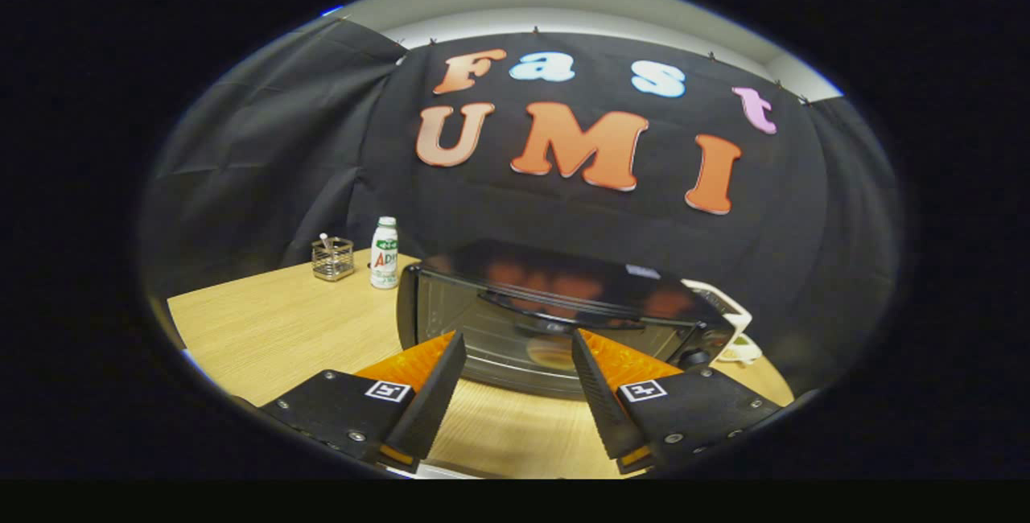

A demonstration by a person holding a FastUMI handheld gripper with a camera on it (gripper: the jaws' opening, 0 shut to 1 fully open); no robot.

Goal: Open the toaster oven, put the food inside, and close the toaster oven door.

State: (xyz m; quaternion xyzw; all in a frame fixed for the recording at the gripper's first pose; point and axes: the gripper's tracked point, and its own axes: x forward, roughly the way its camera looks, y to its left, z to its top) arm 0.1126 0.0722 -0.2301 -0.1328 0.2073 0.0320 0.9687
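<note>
- Two risks stand out from here, both a matter of judgement. The toaster oven [555, 318] has its door shut, and its handle [555, 307] is a thin dark bar across the top of the glass; a grasp that comes in too low would meet the glass and slide off it rather than catch the bar.
- The second risk: a pull on the handle that runs outward rather than down along the door's swing could drag the whole oven forward across the surface [273, 322], since nothing visible braces it.
- Something pale and rounded shows through the glass, low behind the door; whether it is food or a reflection I cannot tell, so where the food lies remains uncertain.
- The gripper [519, 362] has its fingers [434, 394] spread wide apart, with bare surface and the lower front of the oven showing in the gap. They hold nothing and touch nothing.
- The oven sits just ahead of the fingers, towards the right side of the surface, front facing the gripper.
- Well apart from it, by the far edge, stand a white bottle [385, 253] and a small wire basket [332, 258]; neither is in the path.
- A white object [728, 322] sits just behind the oven's right side, partly hidden.
</note>
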